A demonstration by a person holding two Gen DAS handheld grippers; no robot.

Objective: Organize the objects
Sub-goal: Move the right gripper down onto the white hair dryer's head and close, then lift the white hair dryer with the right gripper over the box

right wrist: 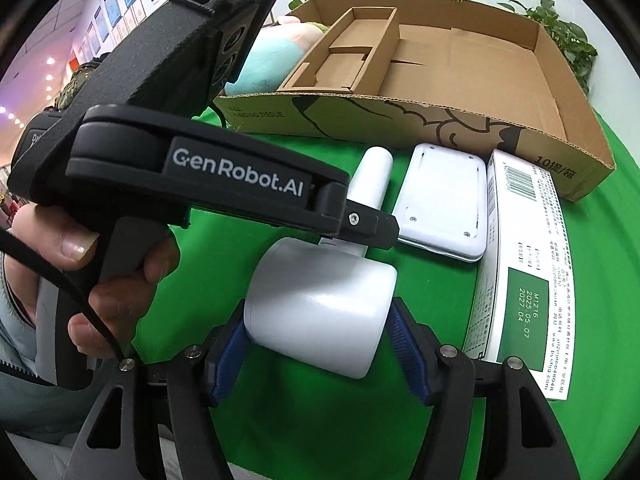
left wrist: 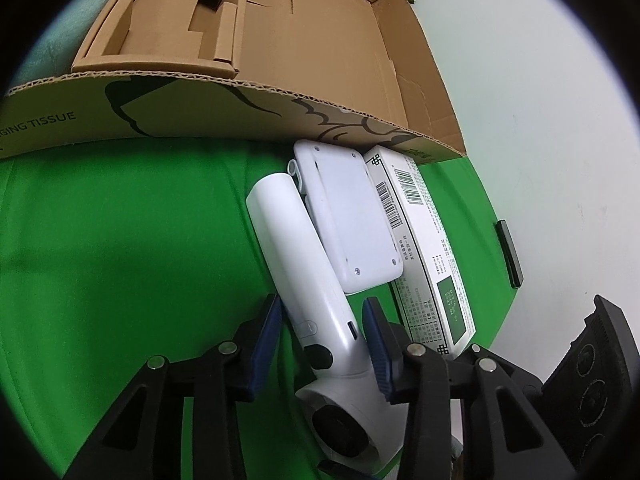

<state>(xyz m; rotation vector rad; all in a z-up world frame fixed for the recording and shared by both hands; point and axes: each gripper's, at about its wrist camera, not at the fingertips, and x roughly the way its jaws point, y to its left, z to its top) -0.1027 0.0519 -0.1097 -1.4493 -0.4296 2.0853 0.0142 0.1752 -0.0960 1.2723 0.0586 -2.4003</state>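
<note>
Both grippers bracketing white hair dryer for two-handed lift; left gripper fingers straddling handle, right gripper fingers flanking head, contact unclear; cardboard box waiting at twelve o'clock.

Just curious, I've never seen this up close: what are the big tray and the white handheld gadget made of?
Tray: looks like corrugated cardboard, matte brown, with fluted cut edges showing. White handheld gadget: probably hard plastic, smooth and slightly glossy, judging by the soft highlights.

White hair dryer flat on green cloth
</note>
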